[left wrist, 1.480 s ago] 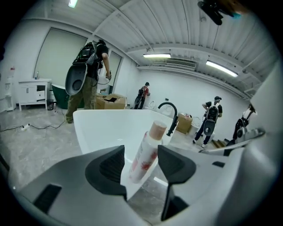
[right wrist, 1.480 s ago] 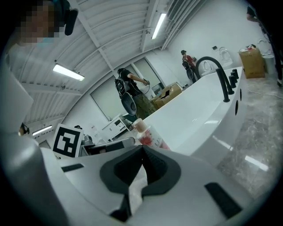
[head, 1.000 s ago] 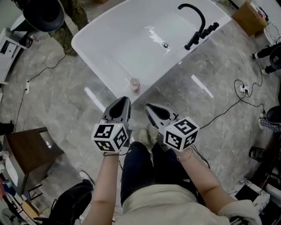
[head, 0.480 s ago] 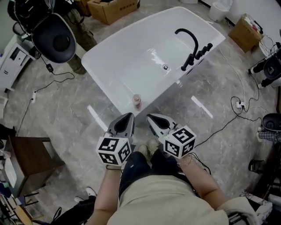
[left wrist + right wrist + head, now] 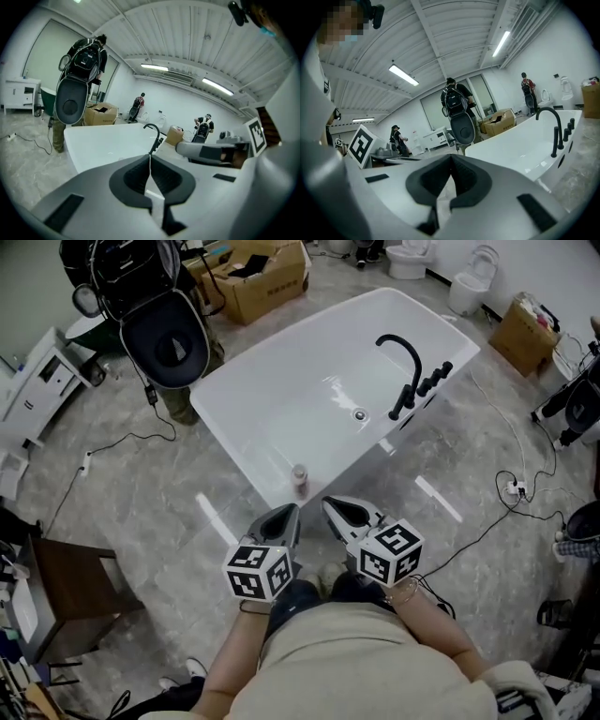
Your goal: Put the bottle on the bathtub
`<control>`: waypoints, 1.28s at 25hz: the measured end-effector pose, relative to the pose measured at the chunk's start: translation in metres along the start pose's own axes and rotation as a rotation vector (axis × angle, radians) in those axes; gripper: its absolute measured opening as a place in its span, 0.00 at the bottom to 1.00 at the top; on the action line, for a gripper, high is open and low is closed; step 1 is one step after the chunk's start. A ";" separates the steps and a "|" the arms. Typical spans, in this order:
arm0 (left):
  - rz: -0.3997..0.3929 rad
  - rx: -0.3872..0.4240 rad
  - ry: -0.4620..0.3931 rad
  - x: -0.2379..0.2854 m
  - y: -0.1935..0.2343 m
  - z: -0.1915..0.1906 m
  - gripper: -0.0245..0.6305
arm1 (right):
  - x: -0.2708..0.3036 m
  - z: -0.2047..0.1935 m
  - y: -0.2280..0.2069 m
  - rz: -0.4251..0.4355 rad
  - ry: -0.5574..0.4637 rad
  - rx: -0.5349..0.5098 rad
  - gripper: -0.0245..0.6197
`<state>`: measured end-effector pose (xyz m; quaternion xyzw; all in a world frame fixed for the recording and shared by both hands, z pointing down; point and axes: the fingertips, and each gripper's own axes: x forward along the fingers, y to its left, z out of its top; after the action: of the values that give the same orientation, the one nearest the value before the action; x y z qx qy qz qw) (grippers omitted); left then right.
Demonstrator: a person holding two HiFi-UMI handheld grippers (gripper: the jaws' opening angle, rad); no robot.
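A small pinkish bottle (image 5: 299,476) stands upright on the near rim of the white bathtub (image 5: 244,395) in the head view. My left gripper (image 5: 284,513) and right gripper (image 5: 334,506) hang side by side just short of that rim, both shut and empty. In the left gripper view the jaws (image 5: 150,157) meet in a thin line before the tub (image 5: 103,143). The right gripper view shows its jaws (image 5: 451,158) closed too, with the tub (image 5: 520,145) to the right. The bottle is hidden in both gripper views.
A black faucet (image 5: 405,371) rises from the tub's right rim. A person with a large black backpack (image 5: 169,343) stands at the tub's far left corner. Cardboard boxes (image 5: 253,277) lie beyond, cables (image 5: 497,488) run over the grey floor, a dark stool (image 5: 66,592) stands left.
The view has pulled back from the tub: bottle and tub sit farther up the frame. Both grippers stay shut and have drawn nearer my body.
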<state>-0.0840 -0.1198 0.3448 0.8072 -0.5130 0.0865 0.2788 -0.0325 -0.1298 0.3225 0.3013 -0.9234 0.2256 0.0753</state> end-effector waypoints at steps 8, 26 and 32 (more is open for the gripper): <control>0.054 0.052 0.003 -0.005 -0.002 -0.003 0.05 | -0.004 -0.001 0.005 -0.011 0.017 -0.044 0.04; 0.014 0.068 0.047 0.006 -0.008 -0.011 0.05 | -0.002 -0.010 -0.001 -0.009 0.049 -0.025 0.04; 0.014 0.064 0.056 0.006 -0.009 -0.014 0.05 | -0.002 -0.012 -0.002 0.006 0.044 0.008 0.04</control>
<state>-0.0715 -0.1145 0.3560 0.8094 -0.5075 0.1274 0.2666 -0.0300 -0.1245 0.3333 0.2939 -0.9214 0.2362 0.0936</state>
